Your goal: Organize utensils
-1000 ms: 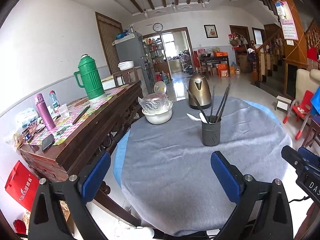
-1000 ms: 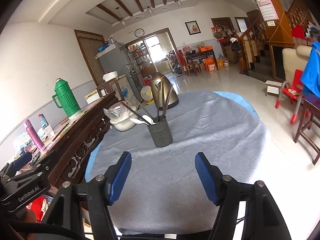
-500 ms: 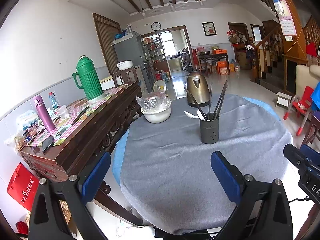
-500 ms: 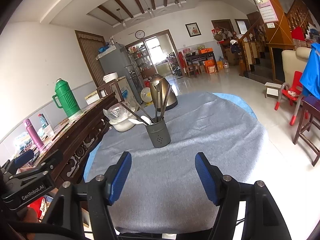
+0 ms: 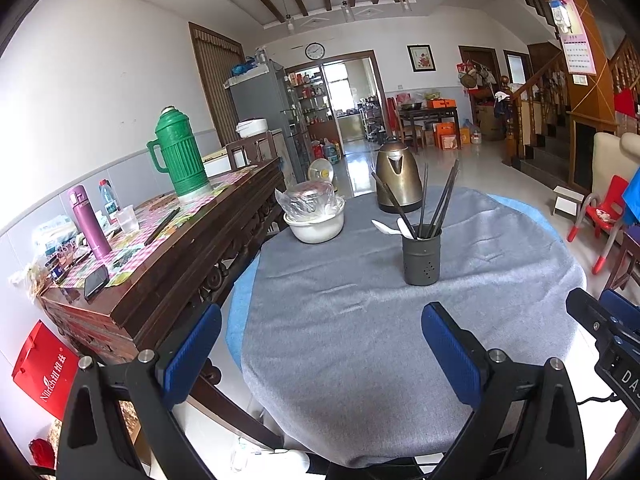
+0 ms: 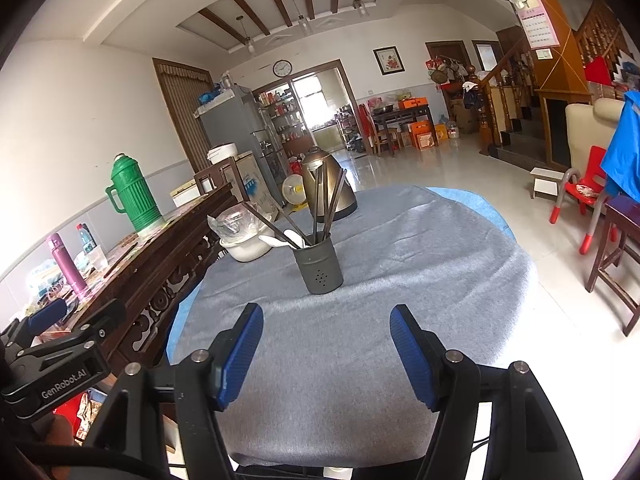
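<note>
A dark grey utensil holder [image 5: 422, 255] stands upright near the middle of the round table with the grey cloth [image 5: 360, 320]. It holds several dark chopsticks [image 5: 440, 200] and white spoons [image 5: 390, 227]. It also shows in the right wrist view [image 6: 318, 266]. My left gripper [image 5: 320, 344] is open and empty, over the table's near edge, short of the holder. My right gripper [image 6: 326, 344] is open and empty, also at the near edge, with the holder straight ahead.
A white bowl with a plastic-wrapped dish [image 5: 314, 216] and a bronze kettle [image 5: 398, 178] stand behind the holder. A dark wooden sideboard [image 5: 160, 264] with a green thermos [image 5: 180, 156] flanks the table on the left. Red chairs [image 5: 600, 216] stand at the right.
Both grippers have drawn back slightly and lifted a little from the holder; it looks a bit farther off. Both stay open and empty. Nothing on the table has moved.
</note>
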Tool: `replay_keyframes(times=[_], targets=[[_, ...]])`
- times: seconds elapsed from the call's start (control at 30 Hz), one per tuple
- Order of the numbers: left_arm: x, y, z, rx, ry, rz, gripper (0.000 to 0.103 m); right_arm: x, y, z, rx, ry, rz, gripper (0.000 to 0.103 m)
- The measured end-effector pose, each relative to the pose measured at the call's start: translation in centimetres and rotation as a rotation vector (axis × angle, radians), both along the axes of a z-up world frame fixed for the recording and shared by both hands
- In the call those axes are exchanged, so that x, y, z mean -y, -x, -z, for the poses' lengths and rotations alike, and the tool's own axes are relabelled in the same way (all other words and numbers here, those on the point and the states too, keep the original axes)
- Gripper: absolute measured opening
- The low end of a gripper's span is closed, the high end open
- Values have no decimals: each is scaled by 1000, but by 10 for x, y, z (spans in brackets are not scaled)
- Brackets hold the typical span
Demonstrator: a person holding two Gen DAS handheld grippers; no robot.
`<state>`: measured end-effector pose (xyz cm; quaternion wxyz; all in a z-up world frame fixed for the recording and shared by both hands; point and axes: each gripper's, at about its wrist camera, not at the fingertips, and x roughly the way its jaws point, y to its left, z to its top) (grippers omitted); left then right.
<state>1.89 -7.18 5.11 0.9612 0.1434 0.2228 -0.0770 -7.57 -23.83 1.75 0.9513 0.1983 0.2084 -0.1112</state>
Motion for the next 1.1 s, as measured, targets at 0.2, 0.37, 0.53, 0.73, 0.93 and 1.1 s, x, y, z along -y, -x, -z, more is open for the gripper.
replay_keyframes(times=[0.2, 0.37, 0.53, 0.73, 0.93, 1.1], targets=[[-3, -1, 3, -6, 4, -6, 100, -1, 0, 1, -2, 7, 2, 69], [-4, -1, 4, -6, 6, -9, 100, -1, 0, 1, -4, 6, 1, 69], [-4, 0, 7, -10, 9, -7, 100, 0, 0, 2, -2, 6, 1, 69], [-5, 1, 7, -9, 8, -9, 100, -1, 2, 3, 3, 11, 5, 69], [-5, 1, 8, -13, 8, -7, 100, -1, 1, 3, 0, 13, 4, 69], [-7, 1, 8, -19, 8, -10, 100, -1, 1, 2, -1, 10, 3, 69]])
